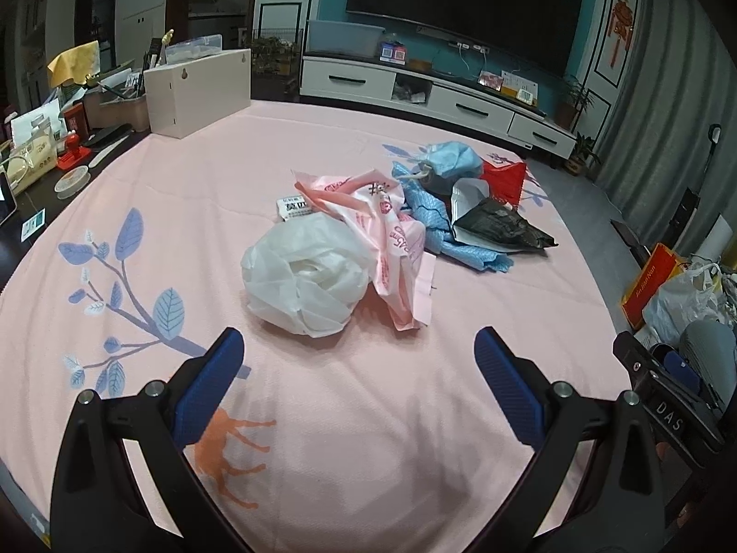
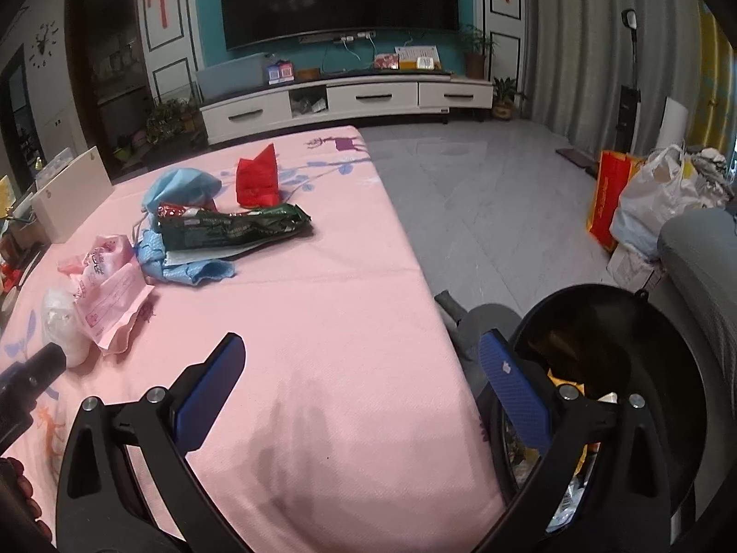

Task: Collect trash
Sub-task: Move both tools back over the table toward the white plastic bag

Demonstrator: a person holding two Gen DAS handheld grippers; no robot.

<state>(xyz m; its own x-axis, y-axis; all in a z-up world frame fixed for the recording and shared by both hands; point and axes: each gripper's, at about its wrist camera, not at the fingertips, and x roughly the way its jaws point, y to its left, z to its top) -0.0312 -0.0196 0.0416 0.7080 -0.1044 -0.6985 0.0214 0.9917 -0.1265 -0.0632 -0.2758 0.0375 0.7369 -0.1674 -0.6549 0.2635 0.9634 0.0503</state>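
- Left wrist view: the left tool (image 1: 359,345) hangs spread over the pink cloth-covered surface (image 1: 184,212), gripping nothing; both pads are ribbed blue plastic on black arms.
- Trash lies in one loose heap ahead, well apart from the fingertips: one crumpled white plastic bag (image 1: 306,276), one pink printed wrapper (image 1: 391,249), one blue textured cloth (image 1: 437,221), one pale blue mask-like piece (image 1: 449,159), one red piece (image 1: 504,179), and one dark foil packet (image 1: 502,228).
- A small label with a QR code (image 1: 295,207) pokes out beside the pink wrapper; its print is too small to read.
- Right wrist view: the right tool (image 2: 361,359) is likewise spread and empty, straddling the surface's edge.
- One round black bin (image 2: 645,368) stands just beside that edge on the floor.
- "DAS" is printed on the right tool's body in the left wrist view.
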